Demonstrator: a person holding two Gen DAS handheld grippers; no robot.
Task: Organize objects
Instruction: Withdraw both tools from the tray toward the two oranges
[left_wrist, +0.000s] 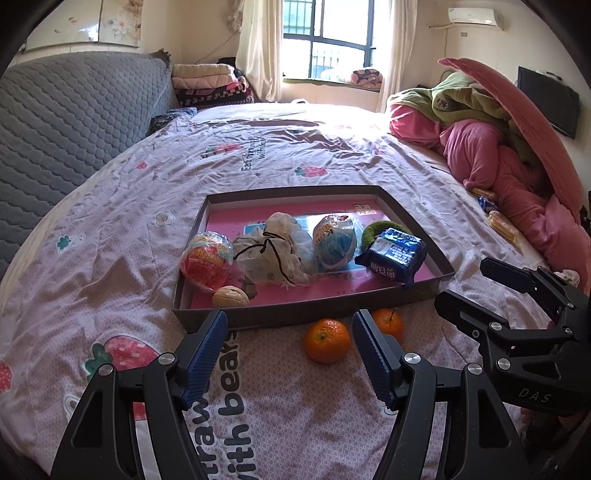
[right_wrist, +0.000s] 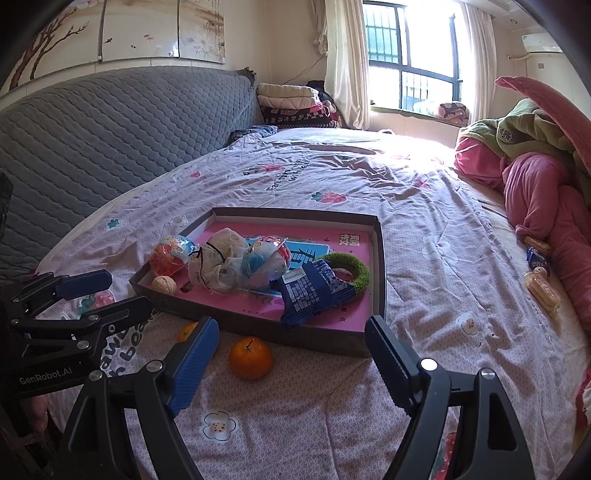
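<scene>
Jaws apart on both grippers; two tangerines (left_wrist: 327, 340) beside one tray (left_wrist: 295, 317).

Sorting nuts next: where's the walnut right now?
The walnut sits inside the cardboard tray, in its near-left corner, just in front of the red toy egg.

The left gripper (left_wrist: 290, 334) hangs with its blue-padded jaws wide apart and nothing between them, above a bed (left_wrist: 332, 424) spread with a strawberry-print cover. Just beyond its tips lie two tangerines (left_wrist: 327, 340), one partly hidden behind the right finger, both close to the near wall of a shallow cardboard tray (left_wrist: 295, 314). The tray holds a walnut (left_wrist: 231, 296), a drawstring pouch (left_wrist: 271, 254), two wrapped egg-shaped toys (left_wrist: 207, 260), a green ring (left_wrist: 376, 232) and a blue snack packet (left_wrist: 395, 256), while the right gripper (left_wrist: 476, 291) stands open at the right edge.
</scene>
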